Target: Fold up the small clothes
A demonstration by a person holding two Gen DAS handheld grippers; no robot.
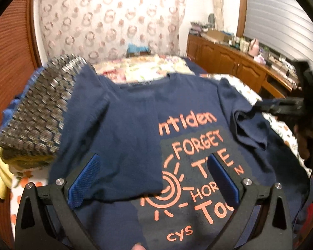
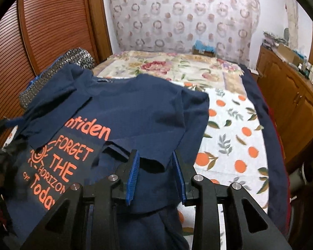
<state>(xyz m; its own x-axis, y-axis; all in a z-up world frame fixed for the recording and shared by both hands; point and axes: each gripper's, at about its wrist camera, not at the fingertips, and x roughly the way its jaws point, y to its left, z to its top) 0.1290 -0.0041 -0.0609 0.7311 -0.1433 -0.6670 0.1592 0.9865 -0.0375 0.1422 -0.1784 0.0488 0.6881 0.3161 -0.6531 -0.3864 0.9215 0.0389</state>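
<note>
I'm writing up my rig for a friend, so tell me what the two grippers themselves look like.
Both match. The left gripper and right gripper have matte black, angular frames with triangular cut-outs and round silver bolts at the joints. Their fingers carry flat blue pads with a fine knurled texture. No cables, markings or sleeves show in either wrist view.

The left gripper is a matte black plastic frame with two angled arms, each carrying a blue finger pad with a fine knurled, dotted texture. Round silver screw heads mark the pivots, two per side, and triangular cut-outs lighten the arms toward 7 and 5 o'clock. The right gripper shares the build: black linkage bars, four silver screws, slim blue ribbed pads seen edge-on.
</note>
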